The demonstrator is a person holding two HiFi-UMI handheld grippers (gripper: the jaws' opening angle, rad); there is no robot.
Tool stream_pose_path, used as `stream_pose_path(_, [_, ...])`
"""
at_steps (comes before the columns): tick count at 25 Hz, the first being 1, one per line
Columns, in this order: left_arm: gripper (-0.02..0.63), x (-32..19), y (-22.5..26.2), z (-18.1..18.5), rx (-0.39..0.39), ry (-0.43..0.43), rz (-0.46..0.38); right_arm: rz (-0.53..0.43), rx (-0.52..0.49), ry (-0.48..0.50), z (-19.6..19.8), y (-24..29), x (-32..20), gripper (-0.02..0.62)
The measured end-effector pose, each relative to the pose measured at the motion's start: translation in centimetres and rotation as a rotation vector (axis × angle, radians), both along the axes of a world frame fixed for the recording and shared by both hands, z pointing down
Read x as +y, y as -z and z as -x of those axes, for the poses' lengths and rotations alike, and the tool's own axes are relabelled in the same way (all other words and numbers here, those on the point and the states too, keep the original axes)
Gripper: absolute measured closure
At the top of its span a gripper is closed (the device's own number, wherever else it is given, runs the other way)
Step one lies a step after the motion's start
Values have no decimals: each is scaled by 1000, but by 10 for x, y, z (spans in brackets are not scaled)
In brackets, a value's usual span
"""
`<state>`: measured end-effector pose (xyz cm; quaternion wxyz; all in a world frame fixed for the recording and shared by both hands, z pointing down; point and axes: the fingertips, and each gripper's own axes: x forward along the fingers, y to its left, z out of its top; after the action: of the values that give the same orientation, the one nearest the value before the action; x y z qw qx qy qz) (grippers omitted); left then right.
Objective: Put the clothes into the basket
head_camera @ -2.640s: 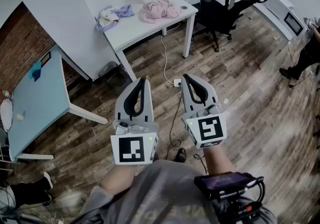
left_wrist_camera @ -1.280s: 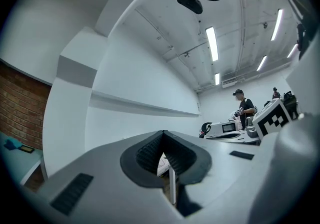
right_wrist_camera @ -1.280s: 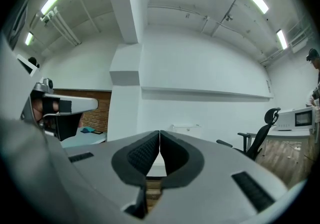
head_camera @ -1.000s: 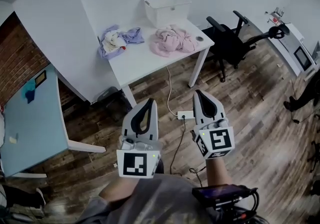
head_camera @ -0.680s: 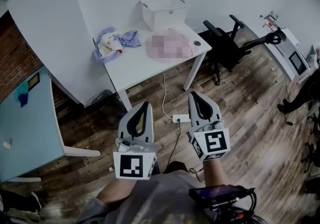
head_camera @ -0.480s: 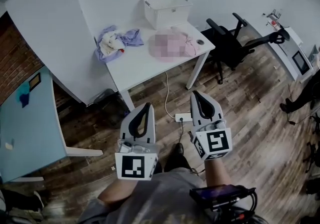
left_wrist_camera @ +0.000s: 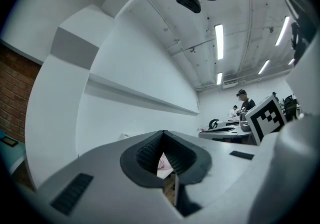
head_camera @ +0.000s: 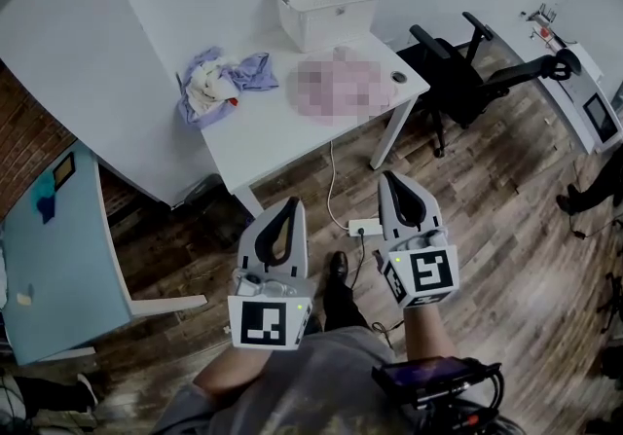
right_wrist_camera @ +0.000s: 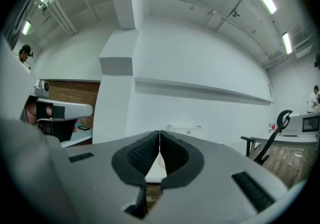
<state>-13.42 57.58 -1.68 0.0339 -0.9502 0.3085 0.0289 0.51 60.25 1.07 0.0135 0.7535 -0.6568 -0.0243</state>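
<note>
On the white table [head_camera: 263,131] lie a pink heap of clothes [head_camera: 341,88] and, to its left, a lilac and white bundle [head_camera: 219,83]. The white basket [head_camera: 326,10] stands at the table's far edge by the wall. My left gripper [head_camera: 292,201] and right gripper [head_camera: 392,176] are held side by side above the floor, well short of the table, both shut with nothing between the jaws. In the left gripper view [left_wrist_camera: 163,133] a bit of pink cloth shows through the closed jaws; the right gripper view [right_wrist_camera: 159,133] shows the jaws shut against the wall.
A black office chair [head_camera: 467,73] stands right of the table. A light blue table [head_camera: 58,248] is at the left by a brick wall. A power strip [head_camera: 363,226] and cable lie on the wood floor. People sit at desks far right.
The view has moved nearer the white table, which now sits lower and larger in frame. Both grippers stay shut and side by side.
</note>
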Motion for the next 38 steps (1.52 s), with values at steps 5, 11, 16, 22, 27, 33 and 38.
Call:
stream_pose_path(5, [598, -43, -3, -35, -10, 12, 1, 9, -10, 13, -35, -9, -42, 588])
stream_pose_path(11, [598, -91, 5, -95, -25, 16, -7, 9, -26, 33, -95, -8, -91, 588])
stream_pose_path(16, [598, -128, 15, -151, -36, 10, -32, -4, -24, 47, -146, -4, -125, 588])
stream_pose_path(22, [598, -149, 25, -194, -21, 3, -52, 53, -11, 46, -190, -1, -147, 586])
stream_pose_path(27, [598, -163, 30, -212, -3, -3, -72, 19, 2, 52, -207, 9, -161, 586])
stream_pose_path(33, [598, -189, 25, -227, 6, -5, -56, -23, 27, 68, -219, 9, -187, 584])
stream_pose_path(38, [598, -221, 15, -237, 2, -17, -23, 28, 19, 75, -225, -7, -217, 548])
